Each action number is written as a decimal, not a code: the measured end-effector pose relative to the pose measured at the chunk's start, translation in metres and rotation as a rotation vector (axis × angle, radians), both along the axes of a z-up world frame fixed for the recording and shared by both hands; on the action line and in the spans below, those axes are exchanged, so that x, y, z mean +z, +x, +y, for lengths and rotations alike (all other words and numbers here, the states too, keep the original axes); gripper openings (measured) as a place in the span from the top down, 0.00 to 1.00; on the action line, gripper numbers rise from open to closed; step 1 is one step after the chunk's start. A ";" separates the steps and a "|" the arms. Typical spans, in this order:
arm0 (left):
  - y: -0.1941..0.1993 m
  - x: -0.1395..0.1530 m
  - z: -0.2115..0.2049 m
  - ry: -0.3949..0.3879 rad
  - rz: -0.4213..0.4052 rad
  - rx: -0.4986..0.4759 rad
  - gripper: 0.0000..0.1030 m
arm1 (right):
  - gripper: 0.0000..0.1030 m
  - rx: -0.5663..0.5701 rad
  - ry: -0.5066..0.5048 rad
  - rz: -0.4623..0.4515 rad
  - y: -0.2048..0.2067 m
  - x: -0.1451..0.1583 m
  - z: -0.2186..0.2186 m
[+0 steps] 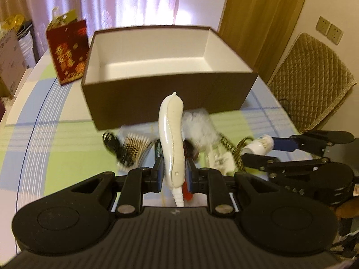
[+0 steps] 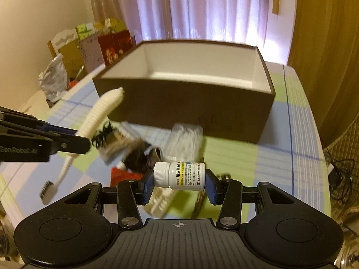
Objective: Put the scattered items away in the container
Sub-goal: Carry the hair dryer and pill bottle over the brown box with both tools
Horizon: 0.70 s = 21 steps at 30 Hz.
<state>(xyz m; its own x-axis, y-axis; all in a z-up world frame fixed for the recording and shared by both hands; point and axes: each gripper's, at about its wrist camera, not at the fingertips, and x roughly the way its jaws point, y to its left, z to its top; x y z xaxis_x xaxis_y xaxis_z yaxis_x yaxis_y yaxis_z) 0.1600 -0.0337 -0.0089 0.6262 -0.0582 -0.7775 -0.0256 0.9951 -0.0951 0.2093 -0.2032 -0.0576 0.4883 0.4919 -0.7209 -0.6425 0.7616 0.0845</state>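
My left gripper (image 1: 174, 172) is shut on a white toothbrush (image 1: 171, 132), handle pointing up toward the brown box (image 1: 166, 94); from the right wrist its bristle head (image 2: 48, 191) hangs low at the left. My right gripper (image 2: 179, 179) is shut on a white pill bottle (image 2: 179, 176) lying sideways, cap to the left. That bottle (image 1: 260, 144) and the right gripper (image 1: 269, 150) show at the right in the left wrist view. The brown box (image 2: 190, 105) is white inside, and what shows of its inside is empty. Scattered items lie blurred in front of it.
On the checked tablecloth (image 1: 56, 139) lie a cotton swab pack (image 2: 185, 143), a packet of sticks (image 1: 134, 146), a dark clip (image 1: 112, 143), a braided cable (image 1: 235, 150) and a red packet (image 2: 123, 174). A red gift bag (image 1: 67, 51) stands left of the box; a quilted chair (image 1: 309, 83) is at the right.
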 end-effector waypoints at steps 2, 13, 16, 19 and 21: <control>0.006 0.004 -0.001 -0.001 -0.014 -0.003 0.84 | 0.52 0.003 0.009 -0.012 0.003 0.005 0.004; 0.041 0.024 0.008 -0.030 -0.092 0.004 0.84 | 0.52 0.014 0.038 -0.066 0.027 0.024 0.028; 0.053 0.029 0.013 -0.044 -0.108 0.013 0.84 | 0.52 0.020 0.043 -0.083 0.036 0.029 0.034; 0.066 0.035 0.017 -0.048 -0.131 0.022 0.84 | 0.52 0.026 0.046 -0.096 0.046 0.033 0.041; 0.075 0.038 0.020 -0.048 -0.145 0.026 0.84 | 0.52 0.028 0.047 -0.103 0.054 0.035 0.045</control>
